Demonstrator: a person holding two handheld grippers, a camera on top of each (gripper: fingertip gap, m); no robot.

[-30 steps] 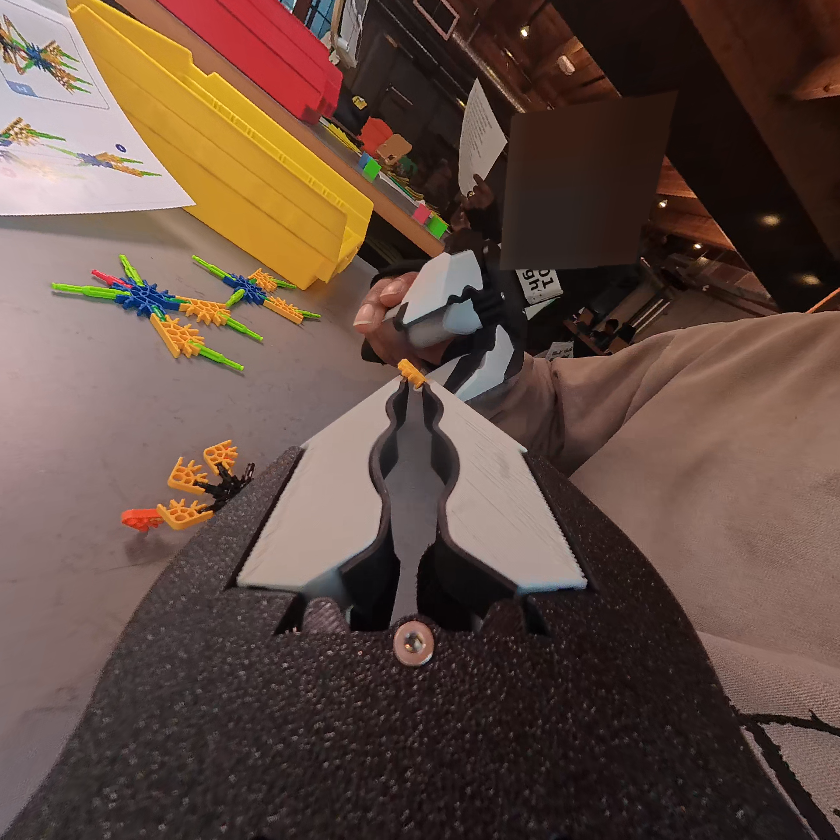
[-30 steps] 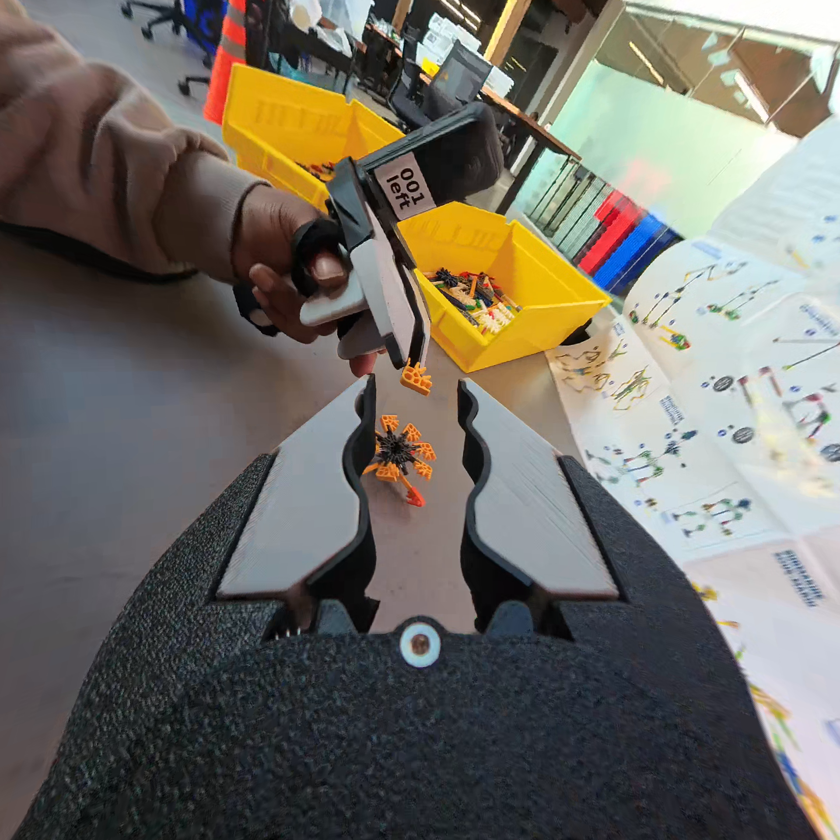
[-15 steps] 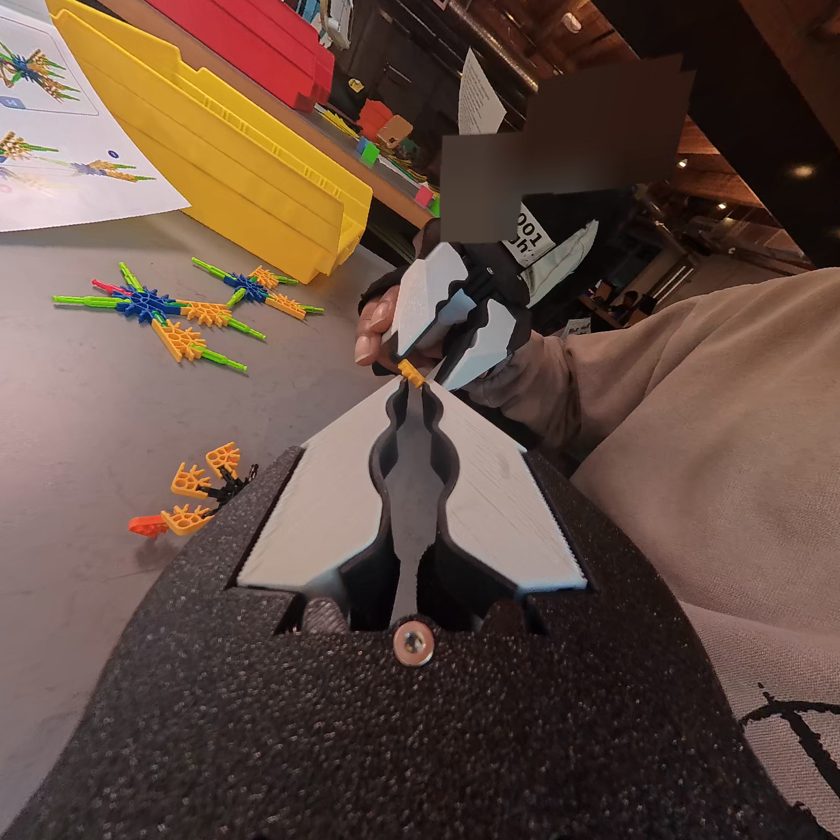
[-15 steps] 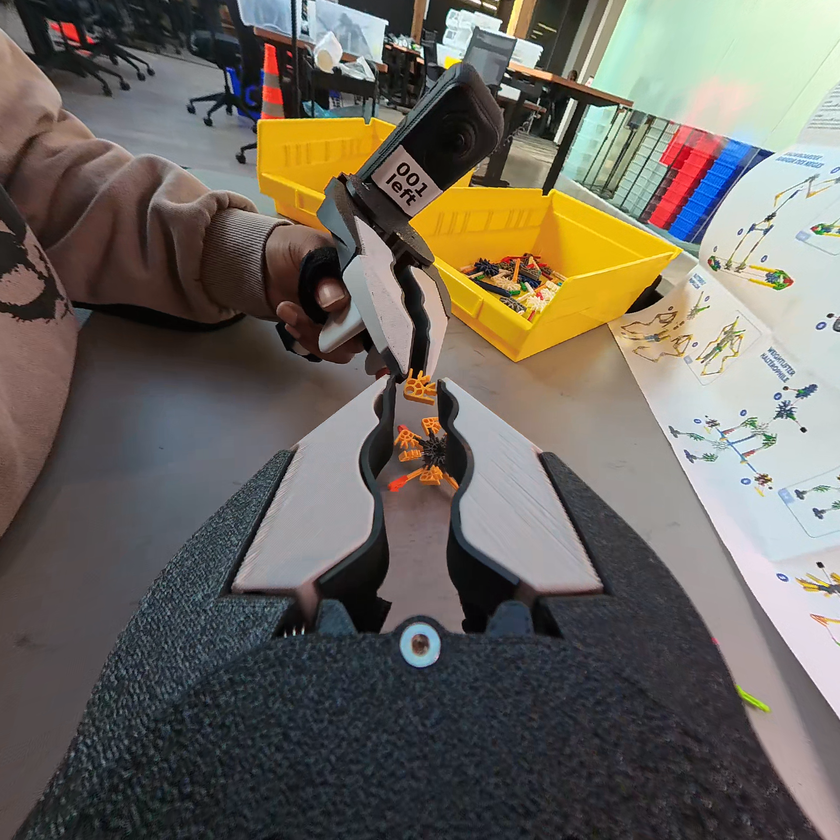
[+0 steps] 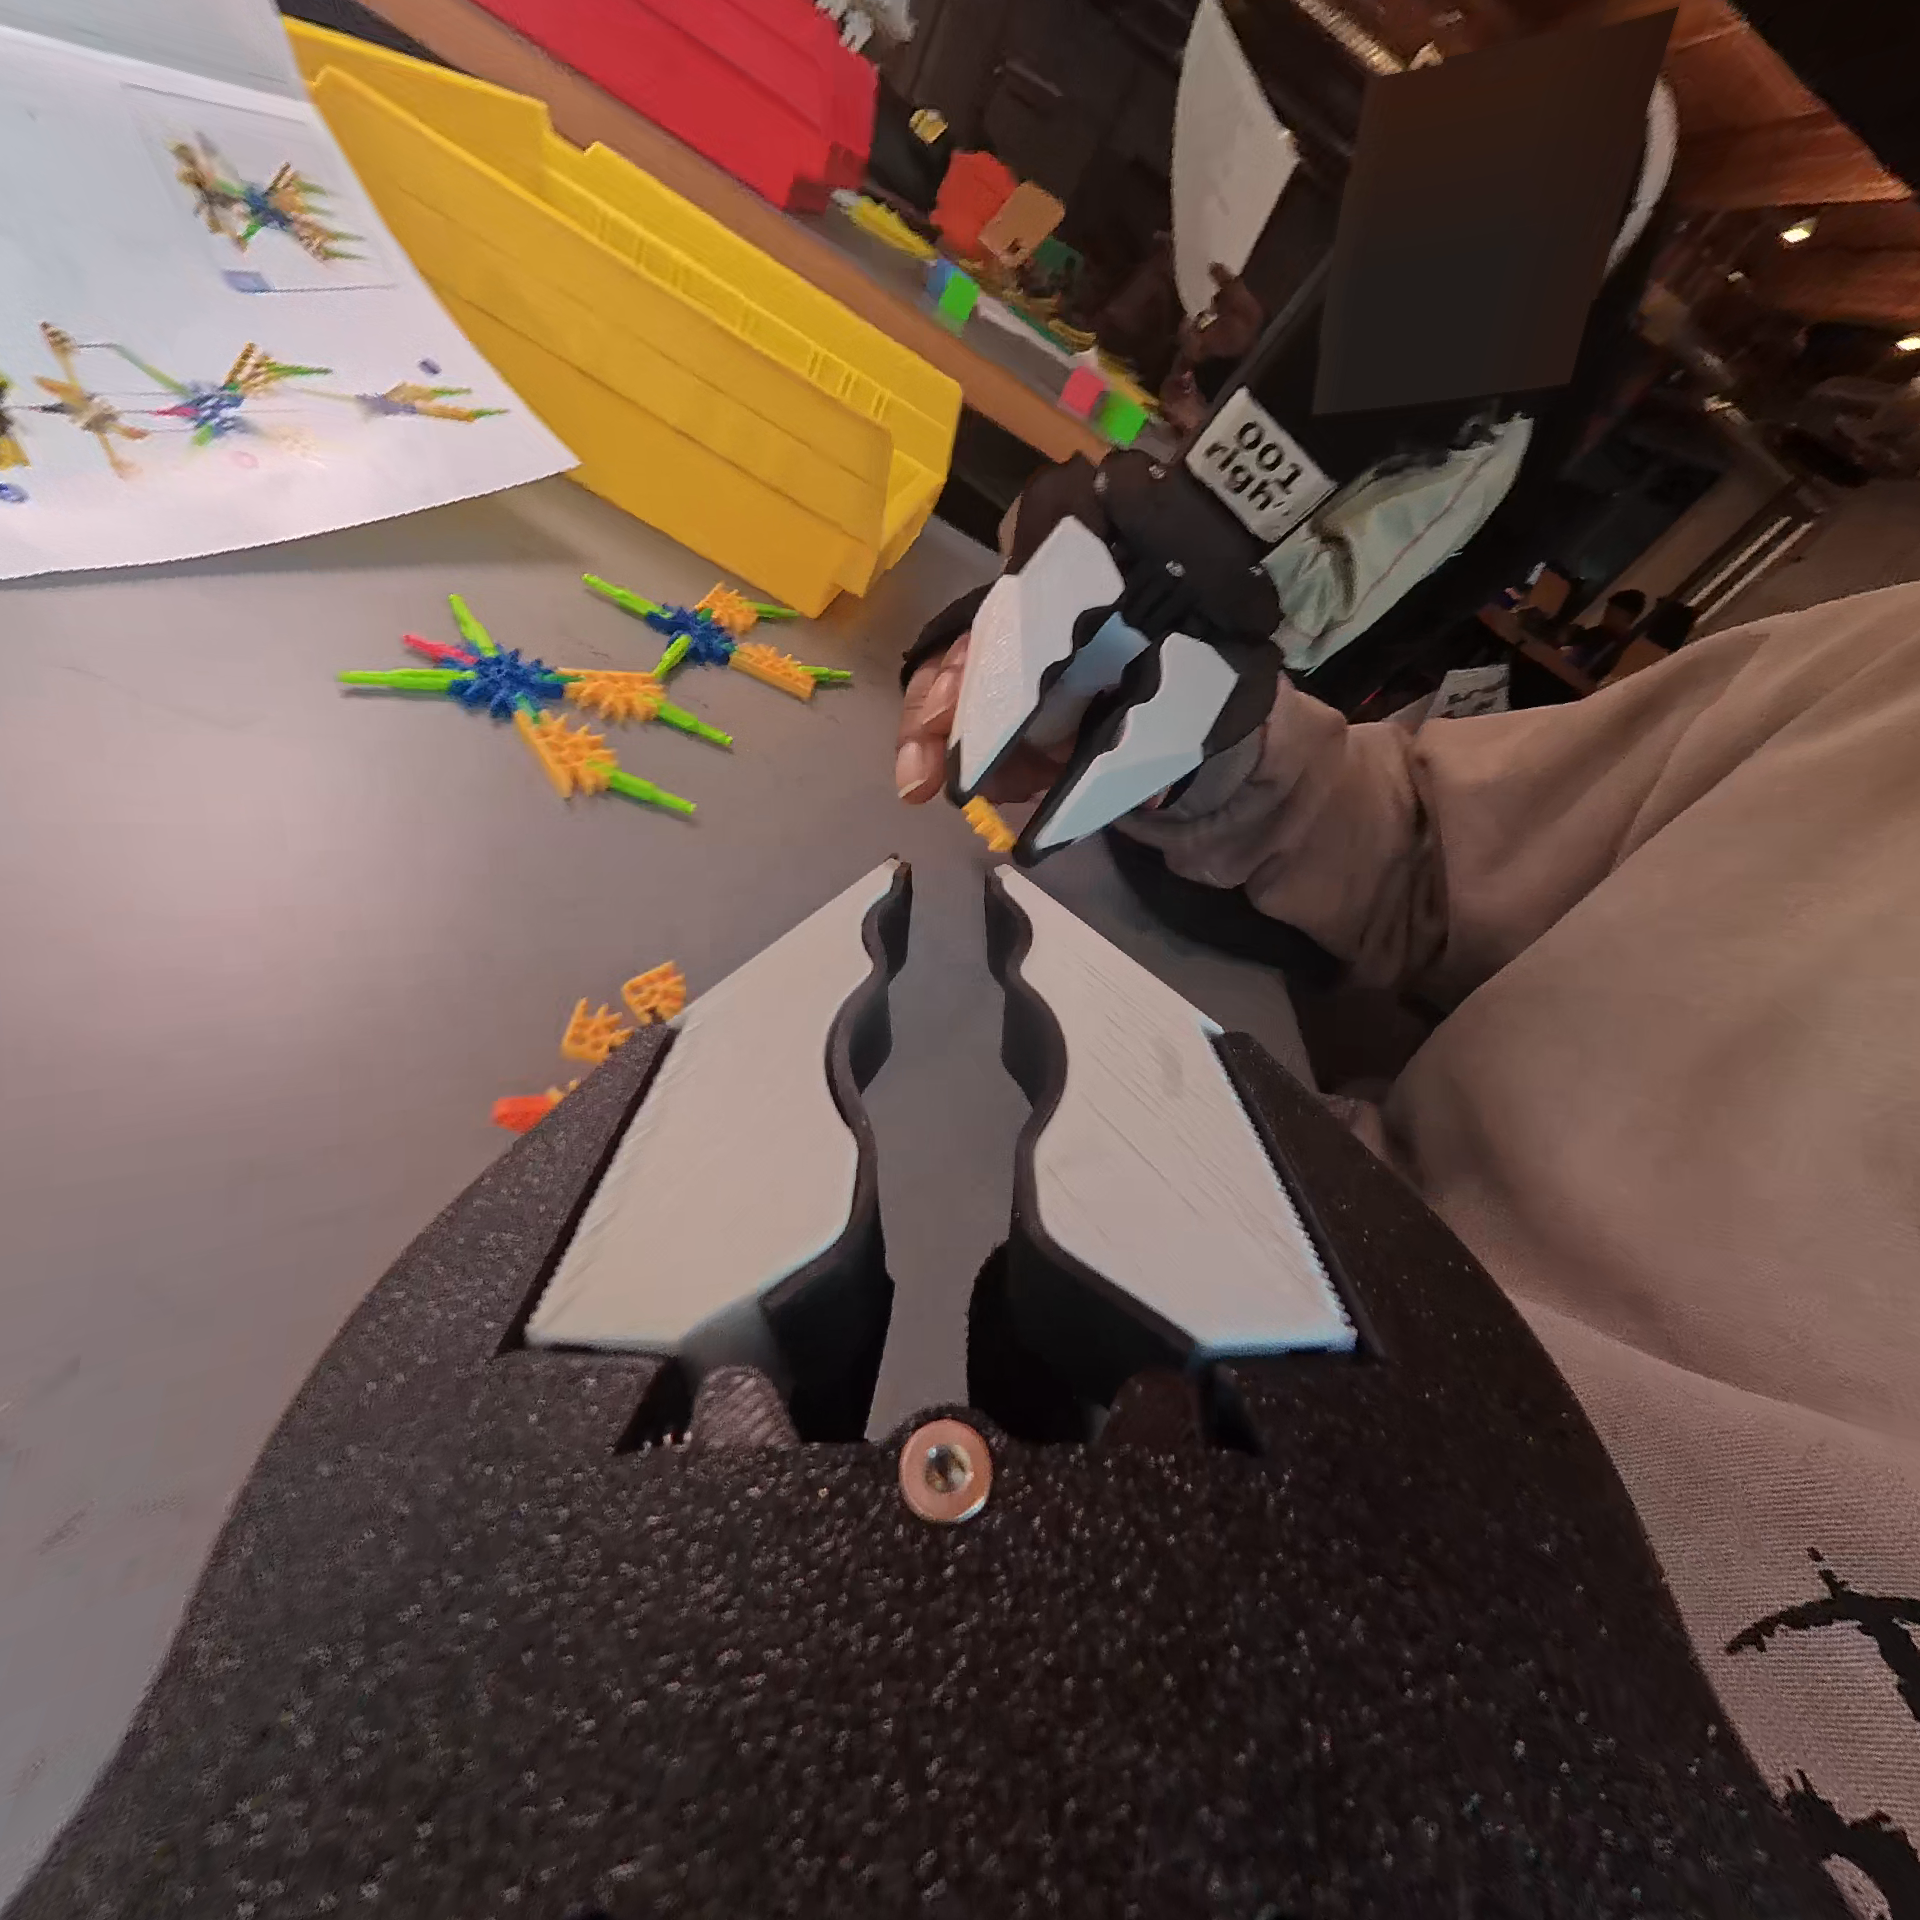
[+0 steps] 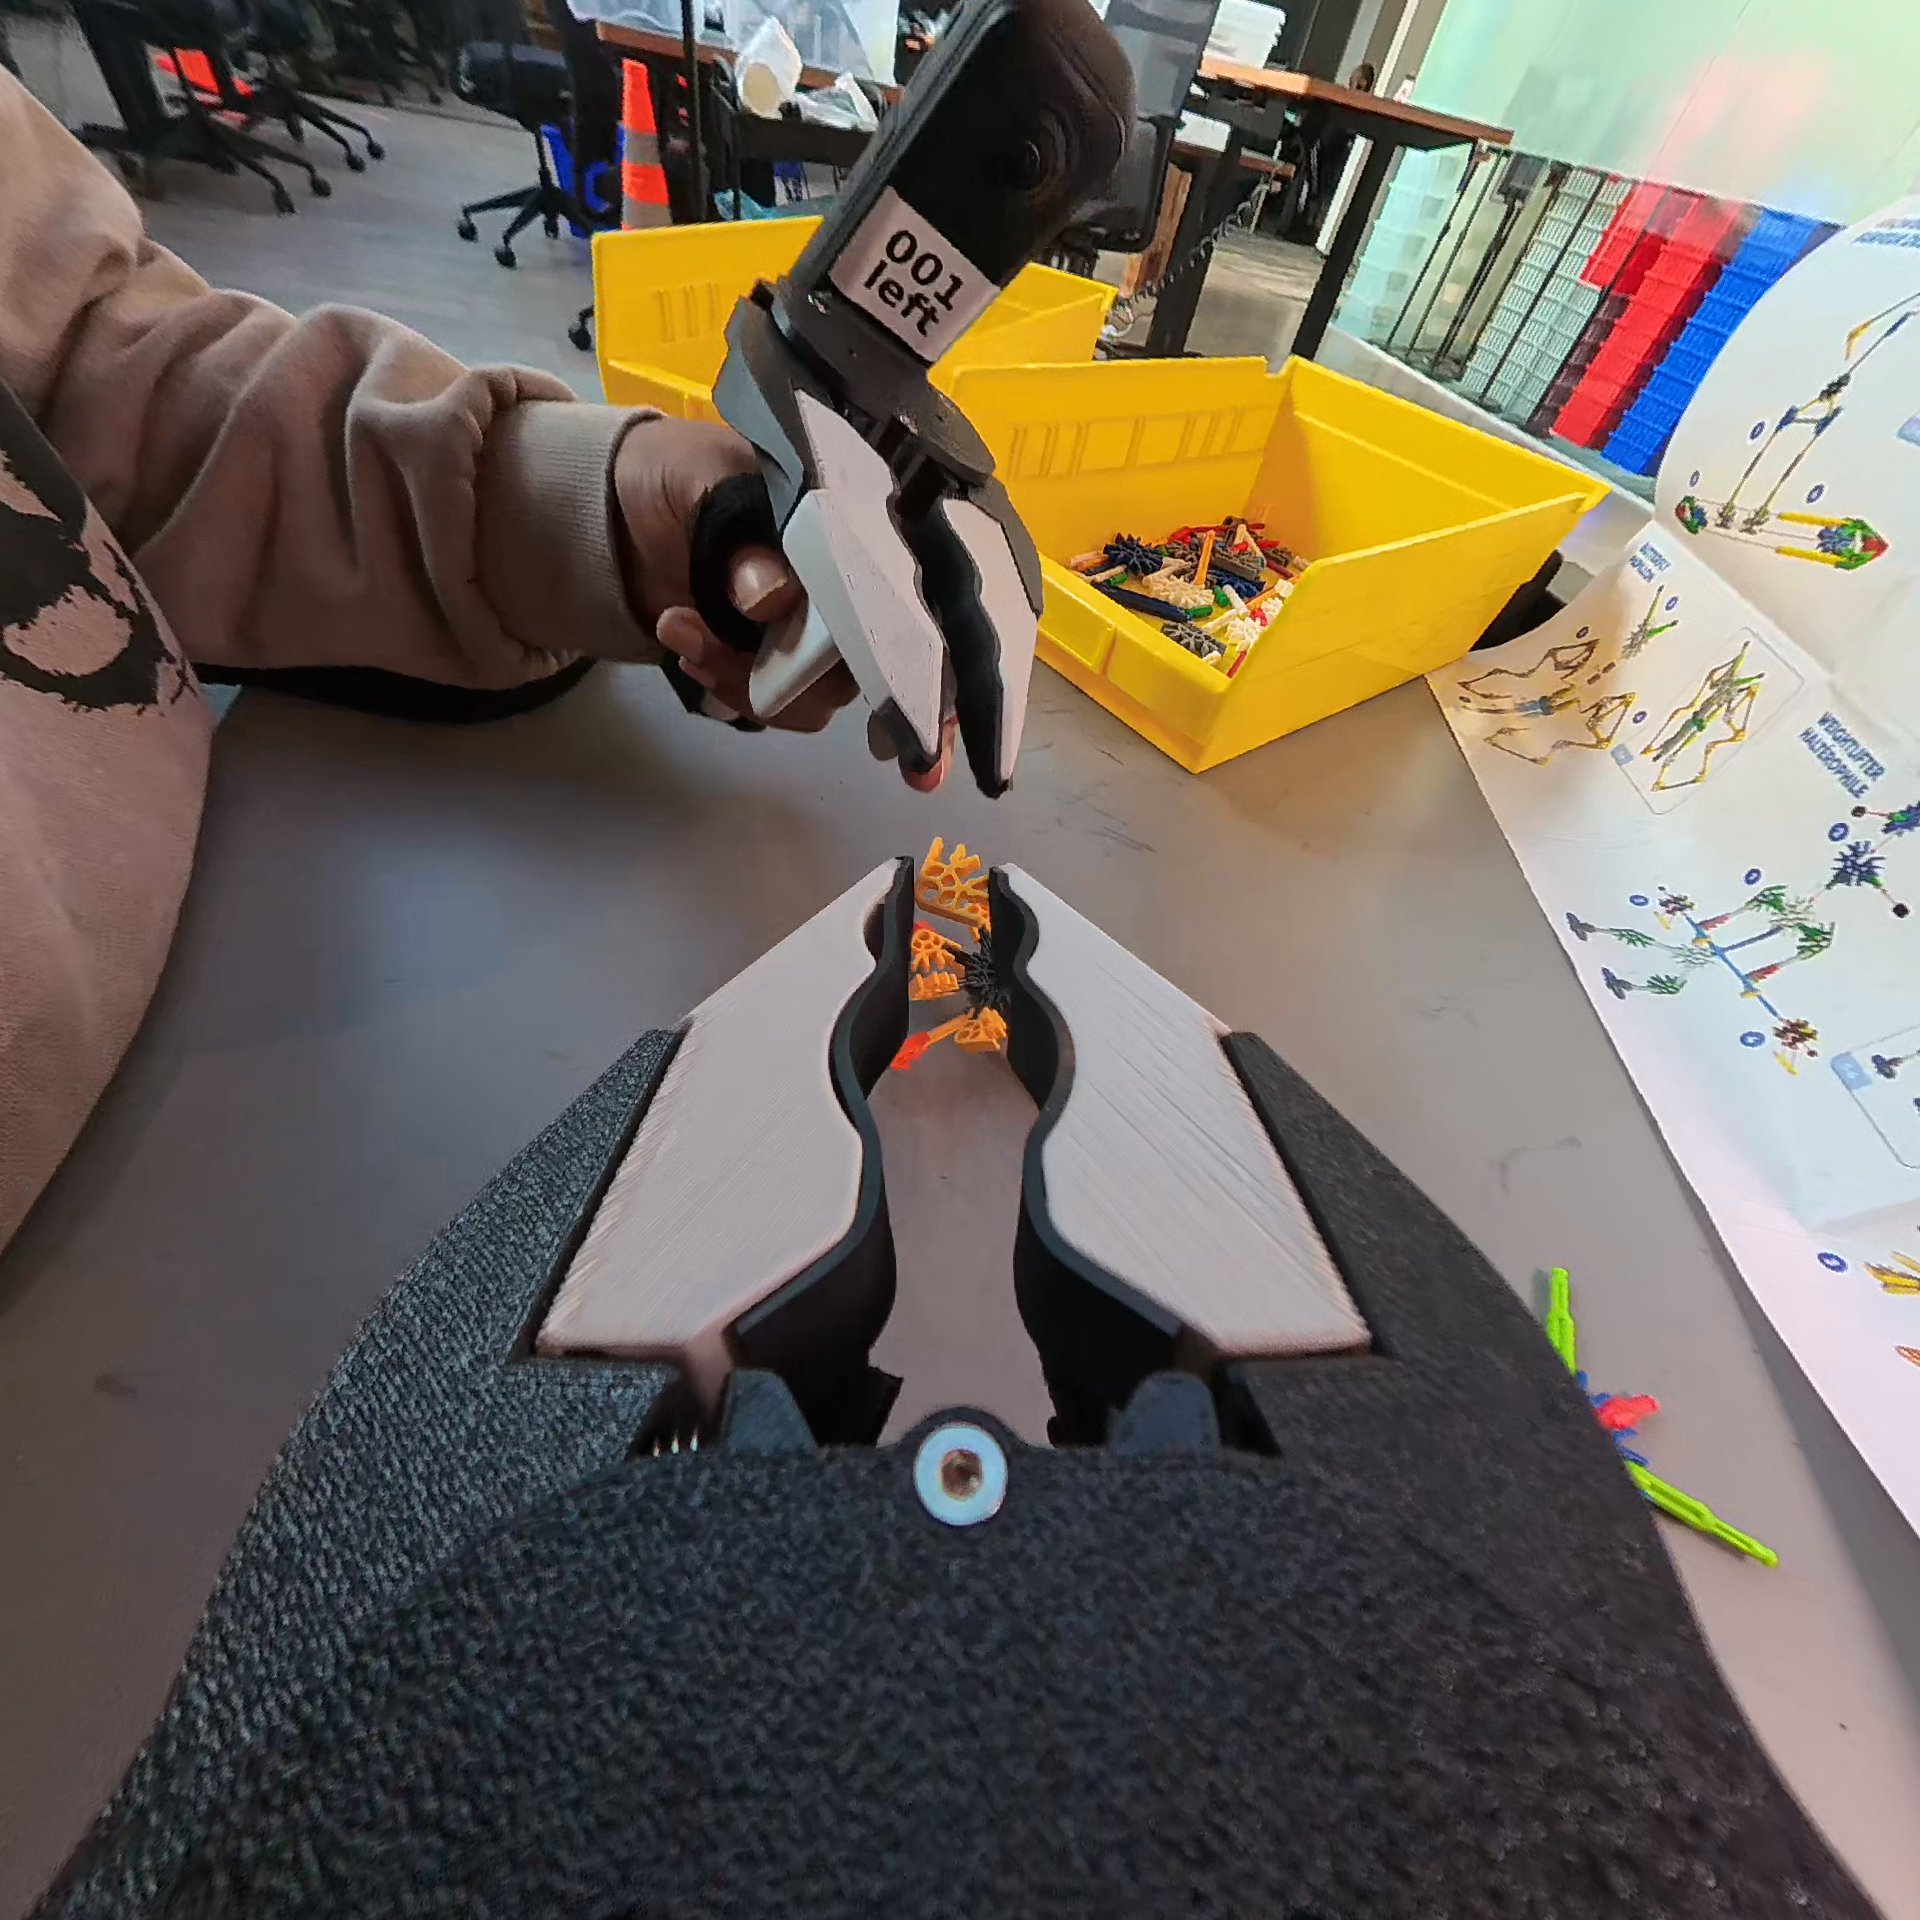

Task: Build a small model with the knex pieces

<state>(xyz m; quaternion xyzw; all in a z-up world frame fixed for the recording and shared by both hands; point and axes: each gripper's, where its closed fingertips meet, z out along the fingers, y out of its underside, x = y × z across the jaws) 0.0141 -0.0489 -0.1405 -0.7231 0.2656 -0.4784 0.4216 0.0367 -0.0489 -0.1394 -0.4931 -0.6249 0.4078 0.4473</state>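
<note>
We are working over a grey tabletop. At its far side stands an open yellow plastic bin with loose construction-toy pieces in its bottom, and a white printed instruction sheet lies just beside the bin.

The left gripper hangs above the table with its grey fingers parted and nothing between them. The right gripper faces it, tips near but apart. Each is held by a hand in a beige sleeve.

Well off to one side lies a flat star-shaped assembly with blue hubs, green rods and orange fans. Directly under the right gripper's fingers, a smaller cluster of orange fan pieces around a black hub rests on the table.

The small orange fan-shaped plastic connector is now pinched between the right gripper's tips, held in the air just above that cluster. Half a second ago the left gripper's tips were clamped on it. Since then the left has let go and drawn back a little, so the piece has passed from left to right.
</note>
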